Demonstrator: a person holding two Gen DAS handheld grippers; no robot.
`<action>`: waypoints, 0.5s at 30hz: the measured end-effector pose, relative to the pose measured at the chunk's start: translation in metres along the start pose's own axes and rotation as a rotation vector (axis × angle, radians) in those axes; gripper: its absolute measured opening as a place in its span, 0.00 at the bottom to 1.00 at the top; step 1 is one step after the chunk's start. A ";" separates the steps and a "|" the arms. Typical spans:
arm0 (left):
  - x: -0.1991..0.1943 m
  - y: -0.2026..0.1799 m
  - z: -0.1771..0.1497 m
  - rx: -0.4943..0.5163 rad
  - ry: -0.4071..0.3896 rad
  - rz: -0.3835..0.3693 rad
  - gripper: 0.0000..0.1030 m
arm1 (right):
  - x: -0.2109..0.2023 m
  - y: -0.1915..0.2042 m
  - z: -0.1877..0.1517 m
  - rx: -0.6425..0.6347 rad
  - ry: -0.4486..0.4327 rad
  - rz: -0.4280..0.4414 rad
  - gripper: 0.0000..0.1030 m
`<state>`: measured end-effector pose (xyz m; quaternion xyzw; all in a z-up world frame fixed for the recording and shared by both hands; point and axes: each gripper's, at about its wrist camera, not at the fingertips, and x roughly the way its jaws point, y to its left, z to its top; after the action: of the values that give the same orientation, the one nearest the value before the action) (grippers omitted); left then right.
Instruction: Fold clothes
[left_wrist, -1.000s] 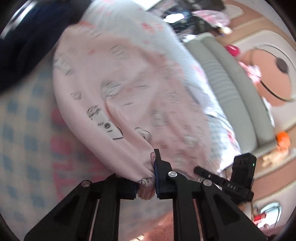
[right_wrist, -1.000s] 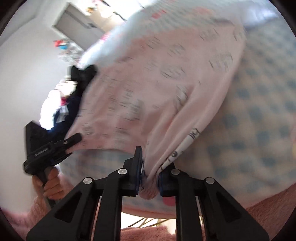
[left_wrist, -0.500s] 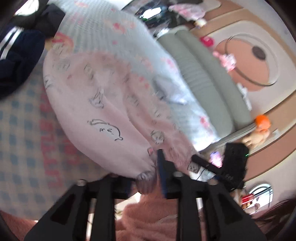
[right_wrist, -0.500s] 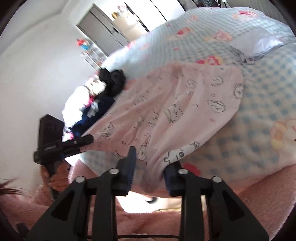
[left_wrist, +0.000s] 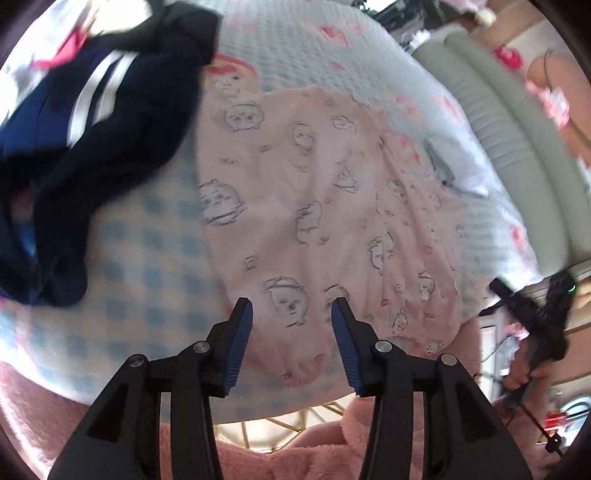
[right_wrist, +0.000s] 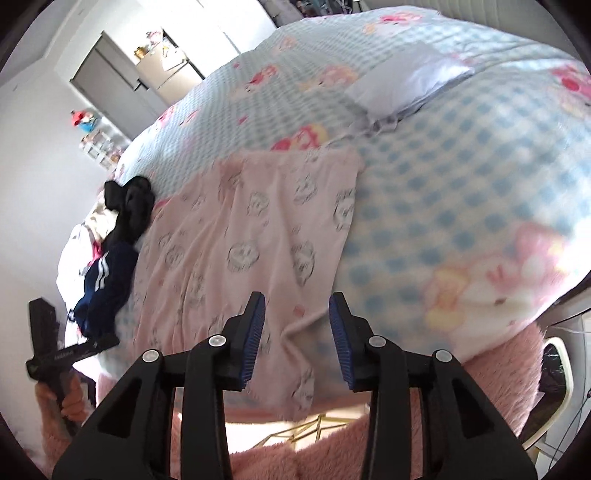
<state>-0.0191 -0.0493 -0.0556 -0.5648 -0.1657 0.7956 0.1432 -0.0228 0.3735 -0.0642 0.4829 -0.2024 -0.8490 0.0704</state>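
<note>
We have just opened both tongs, left (left_wrist: 291, 314) and right (right_wrist: 296, 309), dropping the pink garment (left_wrist: 314, 206) flat on the bed (right_wrist: 461, 177); next fold awaits.

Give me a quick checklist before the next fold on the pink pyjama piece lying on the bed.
1. Left gripper let go, fingers just opened: ok.
2. Right gripper let go, fingers just opened: ok.
3. Pink garment lying spread on the checked bedspread: ok.
4. Near hem fully on the bed: not ok, it droops over the edge.
5. Navy clothes clear of the garment: cannot tell.
6. Wrinkle-free surface: not ok.
</note>
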 end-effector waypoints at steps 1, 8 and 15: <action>0.003 -0.018 0.002 0.058 0.002 -0.030 0.45 | 0.000 0.000 0.006 0.013 0.001 -0.020 0.37; 0.064 -0.110 0.022 0.265 0.039 -0.177 0.45 | 0.026 0.008 0.009 0.009 0.047 0.002 0.38; 0.096 -0.150 0.039 0.318 0.104 -0.224 0.45 | 0.036 -0.024 -0.009 0.077 0.094 0.040 0.38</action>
<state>-0.0806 0.1221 -0.0622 -0.5536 -0.0919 0.7606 0.3265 -0.0325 0.3815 -0.1068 0.5204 -0.2408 -0.8156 0.0780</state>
